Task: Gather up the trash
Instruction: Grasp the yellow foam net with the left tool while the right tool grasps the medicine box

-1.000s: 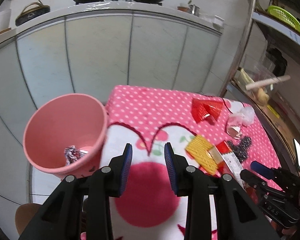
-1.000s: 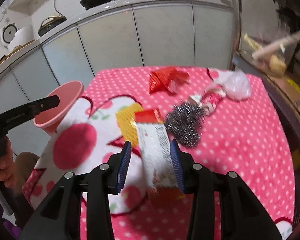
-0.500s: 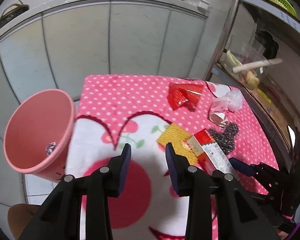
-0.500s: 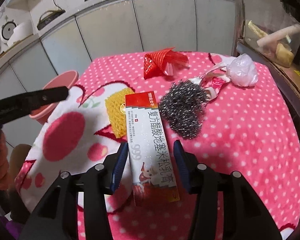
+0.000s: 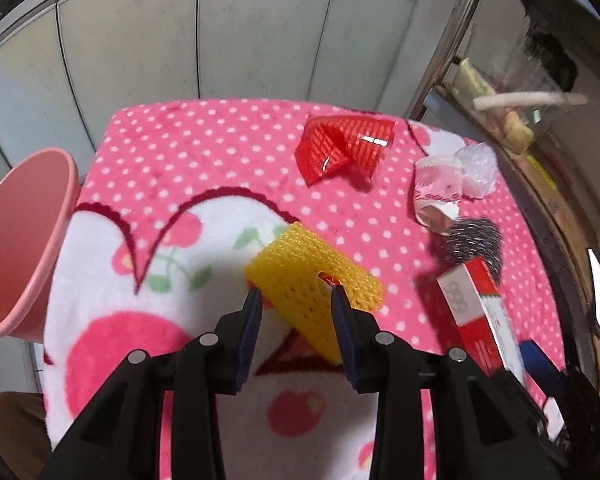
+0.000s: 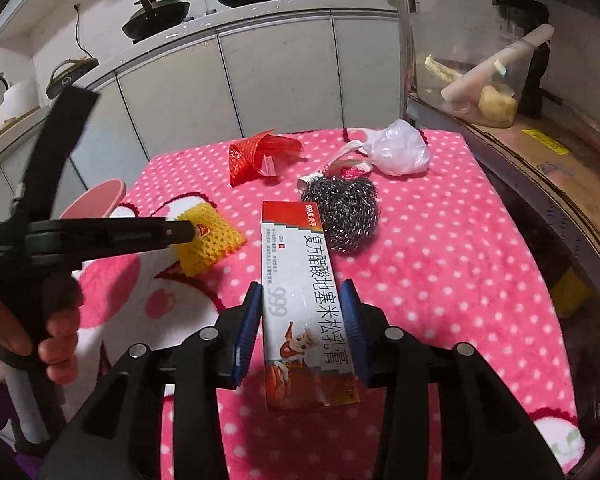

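Trash lies scattered across the counter (image 5: 204,152) under its pink polka-dot cloth, and both of your grippers are down among it. Your left gripper (image 5: 296,300) has its fingers spread to either side of the yellow foam net (image 5: 312,280), the blue pads flanking its near end; whether they touch it you cannot tell. Your right gripper (image 6: 303,310) straddles the red-and-white box (image 6: 304,280) the same way, its fingers parted along the box's long sides, with no clear sign of a squeeze. From the right wrist view, the steel wool scourer (image 6: 346,212) sits just beyond the box's far end and touches its corner, the crumpled red mesh wrapper (image 6: 260,156) lies farther back, and the white plastic bag (image 6: 400,148) rests near the far right corner of the cloth. A pink-patterned paper cup (image 5: 438,192) lies on its side between the bag and the scourer. The pink bin (image 5: 16,240) stands off the left edge of the counter, its mouth tilted toward you; its inside is mostly out of view from here
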Demonstrator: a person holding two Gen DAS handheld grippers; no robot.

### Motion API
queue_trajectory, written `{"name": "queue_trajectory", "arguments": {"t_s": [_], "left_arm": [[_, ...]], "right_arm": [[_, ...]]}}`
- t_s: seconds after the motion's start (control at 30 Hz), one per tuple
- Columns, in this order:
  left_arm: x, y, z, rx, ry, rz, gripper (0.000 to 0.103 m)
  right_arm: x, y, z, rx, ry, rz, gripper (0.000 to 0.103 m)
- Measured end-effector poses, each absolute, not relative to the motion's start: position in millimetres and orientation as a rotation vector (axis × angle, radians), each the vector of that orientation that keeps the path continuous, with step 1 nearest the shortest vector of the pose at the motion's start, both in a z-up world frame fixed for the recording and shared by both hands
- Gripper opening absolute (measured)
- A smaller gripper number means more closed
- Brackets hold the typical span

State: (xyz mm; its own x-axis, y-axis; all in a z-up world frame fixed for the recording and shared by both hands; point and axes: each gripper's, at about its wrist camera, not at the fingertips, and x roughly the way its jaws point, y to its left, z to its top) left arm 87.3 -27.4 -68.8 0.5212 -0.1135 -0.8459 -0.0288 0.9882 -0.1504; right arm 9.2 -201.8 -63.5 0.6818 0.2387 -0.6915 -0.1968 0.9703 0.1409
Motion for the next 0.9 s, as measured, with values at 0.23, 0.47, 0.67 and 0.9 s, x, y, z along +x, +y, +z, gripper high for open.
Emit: {"name": "queue_trajectory", "arguments": {"t_s": [0.23,0.47,0.67,0.9], "left_arm": [[88,-34,-77,-0.143,1.021,-0.032,0.032],[70,-35,-58,-0.09,0.923,-0.074,0.009],[45,-19,-33,-0.046,0.827,-0.067,0.009],[19,4,-16,-0.044,0.765,-0.056,0.009]], "right_arm": [[5,-200,-72,0.06,0.823,0.257,0.041],[1,-188,-75,0.04,0.866,0.28,0.041],[2,-170,-77,-0.006,0.903,0.307,0.042],[21,-156,-76,-0.051,0.994,0.368,0.042]]}}
